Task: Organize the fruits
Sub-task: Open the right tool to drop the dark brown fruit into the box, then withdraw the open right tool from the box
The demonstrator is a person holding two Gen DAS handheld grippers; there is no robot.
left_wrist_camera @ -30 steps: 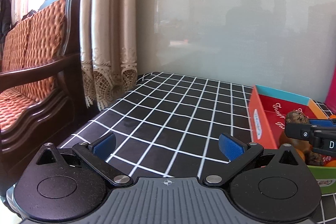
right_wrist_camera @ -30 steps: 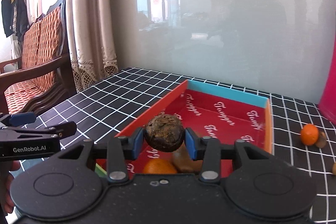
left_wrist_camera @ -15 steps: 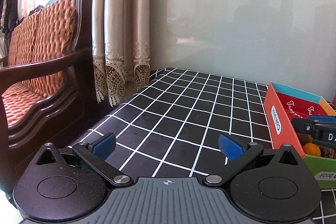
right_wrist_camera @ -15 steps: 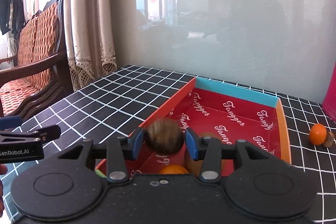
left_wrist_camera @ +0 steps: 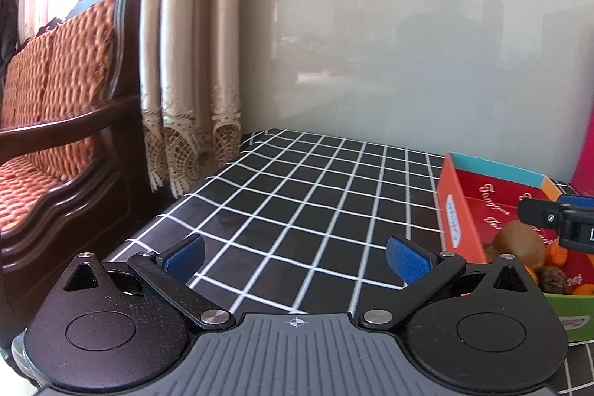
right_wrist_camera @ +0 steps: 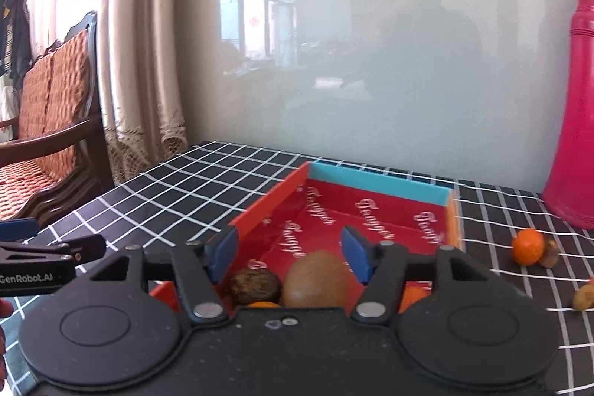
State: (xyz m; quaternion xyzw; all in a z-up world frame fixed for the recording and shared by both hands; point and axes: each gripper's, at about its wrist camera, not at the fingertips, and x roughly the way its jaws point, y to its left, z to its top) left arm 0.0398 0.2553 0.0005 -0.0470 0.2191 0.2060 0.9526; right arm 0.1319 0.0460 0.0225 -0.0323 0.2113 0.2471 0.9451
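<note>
Right wrist view is looking down along the right gripper (right_wrist_camera: 290,253) into a shallow red box (right_wrist_camera: 378,184) that is sitting on the desk (right_wrist_camera: 178,180) with its checked black-and-white cloth. The box is lying with its long axis running away from the camera toward the pale wall, its blue end wall at the far side and its orange side wall on the left. The right jaws are opening, and nothing is pressed between the blue pads; below and beyond them, at the near end of the box, a dark wrinkled fruit (right_wrist_camera: 254,288) is resting beside a brown kiwi (right_wrist_camera: 315,279). The kiwi is standing roughly on end, its long axis tilted a little to the right. Slivers of orange fruit are peeking out behind the gripper body. Out on the cloth to the right of the box, a small orange (right_wrist_camera: 527,246) is touching a brownish piece, and another yellowish piece (right_wrist_camera: 584,295) is lying nearer the edge of the frame. A tall pink vase (right_wrist_camera: 575,121) is standing upright near the wall.

Left wrist view is showing the left gripper (left_wrist_camera: 295,253) hovering over bare cloth left of the box, its jaws spread wide with nothing between them. A cushioned wooden bench (left_wrist_camera: 55,121) and a lace-edged curtain (left_wrist_camera: 189,62) are filling the left side.
</note>
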